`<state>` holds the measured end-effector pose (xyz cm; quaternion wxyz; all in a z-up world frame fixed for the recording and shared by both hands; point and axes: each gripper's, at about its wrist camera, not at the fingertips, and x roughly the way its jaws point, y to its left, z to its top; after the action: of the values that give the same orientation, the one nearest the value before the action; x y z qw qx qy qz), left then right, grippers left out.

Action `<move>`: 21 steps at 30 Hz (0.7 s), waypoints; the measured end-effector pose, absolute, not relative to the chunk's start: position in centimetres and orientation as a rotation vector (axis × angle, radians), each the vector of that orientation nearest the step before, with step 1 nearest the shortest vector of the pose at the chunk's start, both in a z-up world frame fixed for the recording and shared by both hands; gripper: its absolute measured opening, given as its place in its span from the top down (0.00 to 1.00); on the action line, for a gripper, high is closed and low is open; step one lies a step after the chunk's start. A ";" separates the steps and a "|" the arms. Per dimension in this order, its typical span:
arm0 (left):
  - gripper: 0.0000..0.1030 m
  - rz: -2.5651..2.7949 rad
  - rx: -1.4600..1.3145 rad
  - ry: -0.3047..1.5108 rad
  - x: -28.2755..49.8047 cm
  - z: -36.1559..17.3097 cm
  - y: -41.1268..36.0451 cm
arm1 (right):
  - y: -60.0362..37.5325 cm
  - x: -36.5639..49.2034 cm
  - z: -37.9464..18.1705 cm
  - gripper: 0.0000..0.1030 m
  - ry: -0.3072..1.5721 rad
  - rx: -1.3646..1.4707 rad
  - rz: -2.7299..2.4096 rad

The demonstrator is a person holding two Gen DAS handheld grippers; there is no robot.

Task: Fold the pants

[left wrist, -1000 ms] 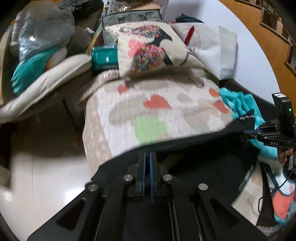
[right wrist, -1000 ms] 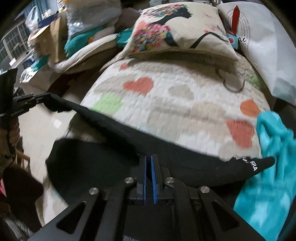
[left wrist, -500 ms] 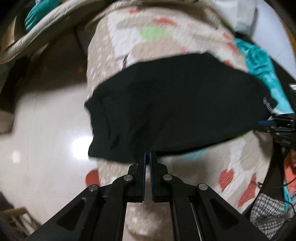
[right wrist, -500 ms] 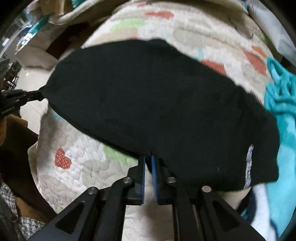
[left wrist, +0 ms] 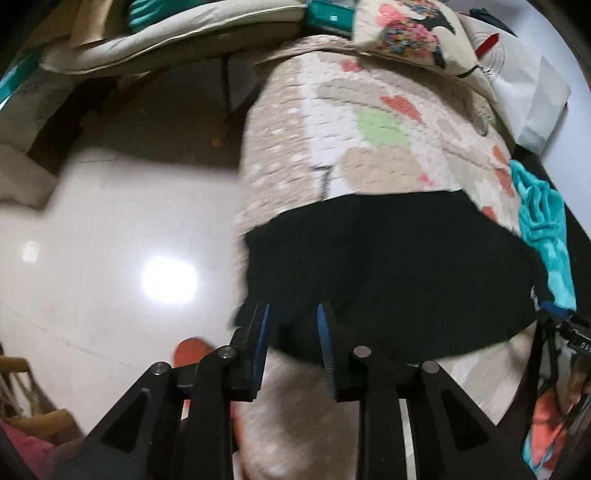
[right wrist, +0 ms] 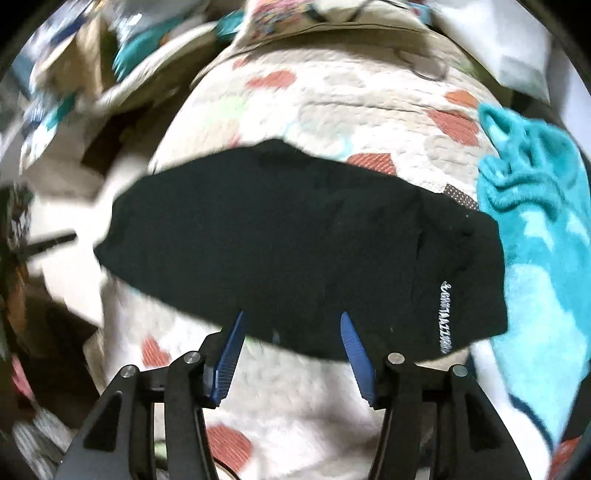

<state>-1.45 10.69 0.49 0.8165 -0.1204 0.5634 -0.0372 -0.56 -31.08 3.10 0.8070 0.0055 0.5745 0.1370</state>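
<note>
The black pants (left wrist: 391, 273) lie folded flat across the heart-patterned quilt (left wrist: 369, 122); in the right wrist view the pants (right wrist: 295, 251) show white lettering near their right end. My left gripper (left wrist: 293, 332) is open at the pants' near left edge, holding nothing. My right gripper (right wrist: 291, 343) is open wide at the pants' near edge, empty. The right gripper's tip also shows at the right edge of the left wrist view (left wrist: 554, 314).
A turquoise towel (right wrist: 539, 229) lies right of the pants. A printed pillow (left wrist: 406, 29) and a white bag (left wrist: 524, 85) sit at the quilt's far end. Shiny tiled floor (left wrist: 110, 258) lies left of the bed, with piled bedding (left wrist: 147, 40) beyond.
Both grippers opened and let go of the pants' edge. The pants now rest folded on the quilt, and both grippers have drawn back slightly.
</note>
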 end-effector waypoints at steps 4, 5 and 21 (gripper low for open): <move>0.76 -0.074 -0.193 1.135 0.7 -1.0 7.0 | -30.3 1.1 0.2 0.42 1.231 0.186 0.219; 0.75 -0.060 -0.172 1.109 0.8 -1.5 6.5 | -30.1 1.6 -0.5 0.42 1.230 0.196 0.191; 0.71 -0.063 -0.758 1.073 1.1 -5.6 14.8 | -38.6 2.0 -2.0 0.44 1.003 0.378 -0.314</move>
<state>1.14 14.81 -5.62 0.7914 -0.3522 0.4987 -0.0291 1.95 -38.61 -1.97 0.8480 0.1794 0.4758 -0.1491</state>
